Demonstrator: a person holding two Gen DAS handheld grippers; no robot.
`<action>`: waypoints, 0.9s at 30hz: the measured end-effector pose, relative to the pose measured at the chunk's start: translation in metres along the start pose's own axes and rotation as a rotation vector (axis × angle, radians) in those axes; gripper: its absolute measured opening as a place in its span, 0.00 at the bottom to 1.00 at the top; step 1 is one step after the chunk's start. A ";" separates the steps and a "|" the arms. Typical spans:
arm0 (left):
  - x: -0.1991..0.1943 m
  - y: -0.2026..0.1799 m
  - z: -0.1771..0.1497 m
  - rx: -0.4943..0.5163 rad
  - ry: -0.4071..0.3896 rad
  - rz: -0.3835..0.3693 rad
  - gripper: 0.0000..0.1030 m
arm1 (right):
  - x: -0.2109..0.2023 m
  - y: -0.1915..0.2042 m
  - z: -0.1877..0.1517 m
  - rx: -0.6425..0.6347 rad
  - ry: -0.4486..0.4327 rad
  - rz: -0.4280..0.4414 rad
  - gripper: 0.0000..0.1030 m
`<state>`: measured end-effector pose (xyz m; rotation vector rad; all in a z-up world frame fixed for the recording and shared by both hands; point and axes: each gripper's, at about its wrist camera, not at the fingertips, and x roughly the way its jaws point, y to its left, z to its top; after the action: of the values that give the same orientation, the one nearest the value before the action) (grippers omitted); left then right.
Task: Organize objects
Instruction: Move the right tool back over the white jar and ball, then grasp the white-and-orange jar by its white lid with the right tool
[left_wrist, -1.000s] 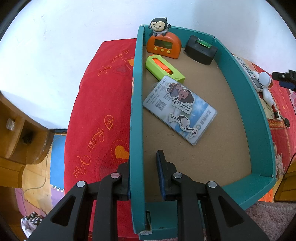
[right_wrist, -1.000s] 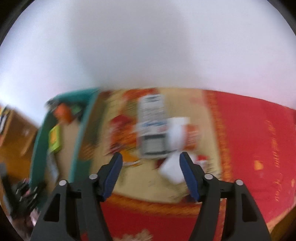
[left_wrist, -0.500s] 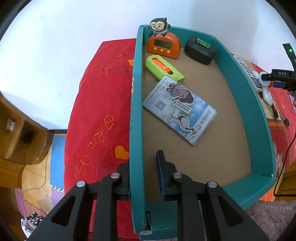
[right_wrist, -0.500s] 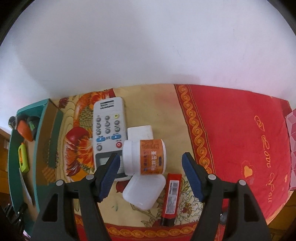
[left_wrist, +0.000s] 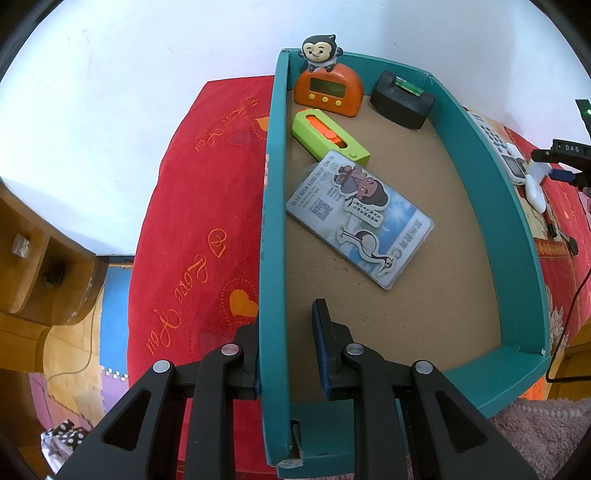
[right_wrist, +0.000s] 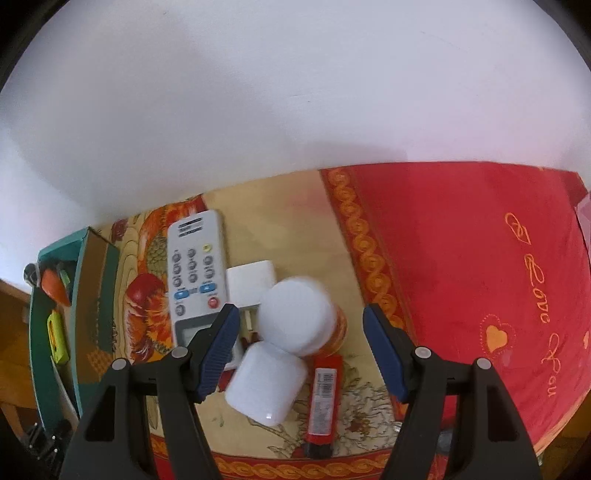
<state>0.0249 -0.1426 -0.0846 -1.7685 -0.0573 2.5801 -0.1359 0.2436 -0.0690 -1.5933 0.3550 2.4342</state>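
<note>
Left gripper (left_wrist: 284, 341): fingers clamped on the left wall of the teal tray (left_wrist: 271, 229), one finger outside it, one inside. Tray's near corner torn.

Tray contents, beyond the left fingers:
- illustrated card (left_wrist: 360, 218), lying flat mid-floor, closest to the fingers;
- green case with orange slider (left_wrist: 330, 137), past the card, touching its far corner;
- orange timer (left_wrist: 328, 92) with a monkey figure (left_wrist: 318, 51) on top, at the far wall;
- black block with a green vial (left_wrist: 402, 99), far right corner.

Right gripper (right_wrist: 301, 341): fingers apart, gripping nothing, hanging above a cluster on the patterned cloth (right_wrist: 461, 258).
- white-capped bottle (right_wrist: 295, 315), between the fingers; slightly blurred, orange label mostly hidden under the cap;
- white rounded case (right_wrist: 267, 384), nearer than the bottle, touching it;
- white adapter (right_wrist: 251, 282), beyond the bottle, partly covered by it;
- remote control (right_wrist: 194, 273), beyond the left finger, its lower end hidden behind that finger;
- red tube (right_wrist: 321, 398), just right of the case; print too small to read.

Tray contents in the right wrist view are cut off at the left edge.
</note>
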 end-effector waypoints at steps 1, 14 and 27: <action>0.000 0.000 0.000 0.000 0.000 0.000 0.20 | 0.000 -0.003 0.000 0.000 0.001 -0.007 0.68; -0.002 0.000 -0.003 0.001 -0.002 0.002 0.20 | 0.007 0.005 -0.003 -0.122 0.023 -0.067 0.64; -0.003 0.000 -0.004 0.003 -0.002 0.003 0.21 | -0.009 0.014 -0.011 -0.121 0.010 -0.038 0.39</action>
<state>0.0296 -0.1430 -0.0827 -1.7657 -0.0507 2.5829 -0.1273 0.2262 -0.0632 -1.6450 0.1806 2.4617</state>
